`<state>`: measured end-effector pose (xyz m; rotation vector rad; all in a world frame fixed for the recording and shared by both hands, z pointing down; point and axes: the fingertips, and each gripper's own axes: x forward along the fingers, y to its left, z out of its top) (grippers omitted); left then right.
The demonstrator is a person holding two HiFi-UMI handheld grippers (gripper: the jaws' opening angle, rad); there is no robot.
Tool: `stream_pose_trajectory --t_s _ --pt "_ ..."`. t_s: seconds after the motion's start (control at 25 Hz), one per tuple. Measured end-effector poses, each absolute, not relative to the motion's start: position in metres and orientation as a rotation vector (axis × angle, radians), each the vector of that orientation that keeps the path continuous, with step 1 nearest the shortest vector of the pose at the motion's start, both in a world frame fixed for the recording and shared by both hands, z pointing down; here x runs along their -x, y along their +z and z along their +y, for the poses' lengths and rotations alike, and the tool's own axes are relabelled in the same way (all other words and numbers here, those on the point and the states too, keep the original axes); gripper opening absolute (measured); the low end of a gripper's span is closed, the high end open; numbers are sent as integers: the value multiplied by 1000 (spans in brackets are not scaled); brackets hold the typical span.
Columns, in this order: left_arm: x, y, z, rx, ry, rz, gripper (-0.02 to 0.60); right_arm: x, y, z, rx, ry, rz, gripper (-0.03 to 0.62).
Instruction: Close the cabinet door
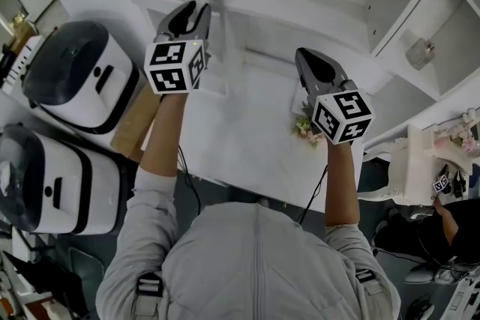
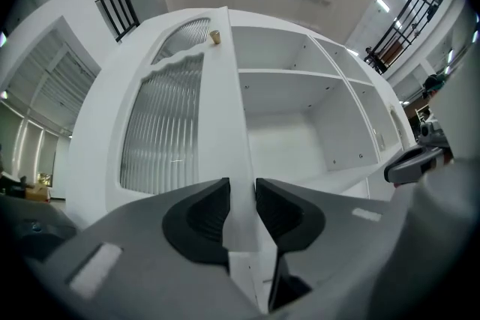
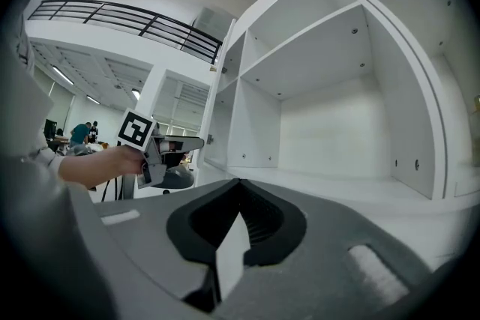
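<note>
White-painted cabinet door, ribbed glass panel set in it, small brass knob high on the stile. It stands ajar, upright, with its long axis vertical. Its free edge comes out toward the person.

Left tongs: part-way apart, straddling that free edge low on the stile. The glazed front face is on their left side. White door fills the gap and no sliver shows at either pad, so I read this as a clamp on the door. How firm it is cannot be judged.

Right tongs: tips together, nothing between them. They hang over the white desk in front of the open shelves, well to the right of the door and touching none of it.

Key relation: the door is in the left tongs' grasp and lies left of the right tongs. The opening it must cover sits just right of and beyond the left tongs. The hinge side is not seen directly but is probably on the far left.

Judgement: closing falls to the left hand. It should swing the free edge away and rightward toward the cabinet front.

Risk: if the tongs hold the edge too late, they could be pinched against the frame.
</note>
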<state>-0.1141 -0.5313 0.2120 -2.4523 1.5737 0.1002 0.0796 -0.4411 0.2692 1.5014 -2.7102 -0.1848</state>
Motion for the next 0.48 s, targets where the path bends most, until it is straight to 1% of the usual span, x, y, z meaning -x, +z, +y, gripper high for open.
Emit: stream_pose_trajectory --t_s 0.48 --pt "94 212 -568 2466 80 1522 114 -97 273 -450 -1563 -175 -2668 2"
